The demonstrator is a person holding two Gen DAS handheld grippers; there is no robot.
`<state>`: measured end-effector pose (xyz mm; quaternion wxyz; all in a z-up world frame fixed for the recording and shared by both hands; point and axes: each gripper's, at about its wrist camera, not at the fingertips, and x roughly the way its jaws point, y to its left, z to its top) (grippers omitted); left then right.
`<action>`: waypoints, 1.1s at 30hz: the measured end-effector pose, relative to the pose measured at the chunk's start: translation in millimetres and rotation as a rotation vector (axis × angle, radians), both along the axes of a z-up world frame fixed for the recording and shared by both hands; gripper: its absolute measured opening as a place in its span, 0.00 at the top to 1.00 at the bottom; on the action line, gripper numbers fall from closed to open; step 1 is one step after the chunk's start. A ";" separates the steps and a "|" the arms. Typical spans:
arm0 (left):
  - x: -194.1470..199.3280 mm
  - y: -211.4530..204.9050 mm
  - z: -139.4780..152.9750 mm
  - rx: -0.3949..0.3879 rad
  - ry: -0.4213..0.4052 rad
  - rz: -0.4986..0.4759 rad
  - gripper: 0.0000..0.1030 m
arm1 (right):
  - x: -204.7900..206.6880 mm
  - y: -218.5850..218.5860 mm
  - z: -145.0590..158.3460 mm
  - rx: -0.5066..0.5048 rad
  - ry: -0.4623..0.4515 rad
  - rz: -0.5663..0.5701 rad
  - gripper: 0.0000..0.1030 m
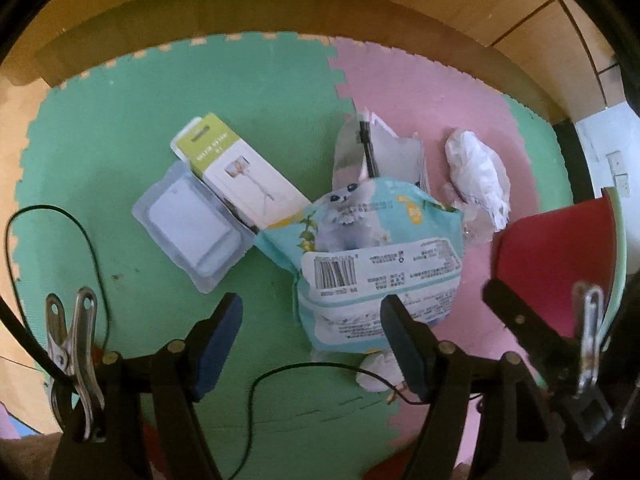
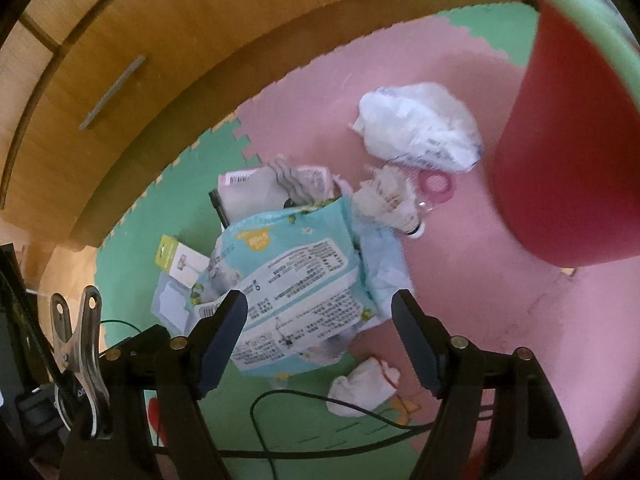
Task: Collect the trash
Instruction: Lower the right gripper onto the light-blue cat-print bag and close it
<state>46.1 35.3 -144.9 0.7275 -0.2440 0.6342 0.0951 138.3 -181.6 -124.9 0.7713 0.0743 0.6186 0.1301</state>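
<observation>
Hovering above teal wipes pack (image 2: 296, 280), tongs (image 2: 320, 336) wide.

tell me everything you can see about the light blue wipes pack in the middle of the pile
The light blue wipes pack is a soft, crinkled plastic pouch, puffed and creased. It carries a cartoon animal print, a yellow badge, and a white label panel with a barcode and small text. It lies on the foam mat across the green and pink seam, partly over a silver pouch; its left edge appears to reach the green and white box. Neither gripper touches it.
</observation>
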 end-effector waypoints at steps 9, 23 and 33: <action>6.3 -3.8 -37.0 -0.002 0.064 0.010 0.27 | 14.7 -4.7 -35.3 -0.007 0.072 -0.026 0.26; 9.9 -4.3 -75.6 -0.099 0.094 0.046 0.27 | 28.8 -7.3 -70.5 0.039 0.145 -0.122 0.26; 20.1 -9.1 -103.4 -0.214 0.099 0.105 0.19 | 28.3 -6.9 -98.3 0.092 0.221 -0.139 0.26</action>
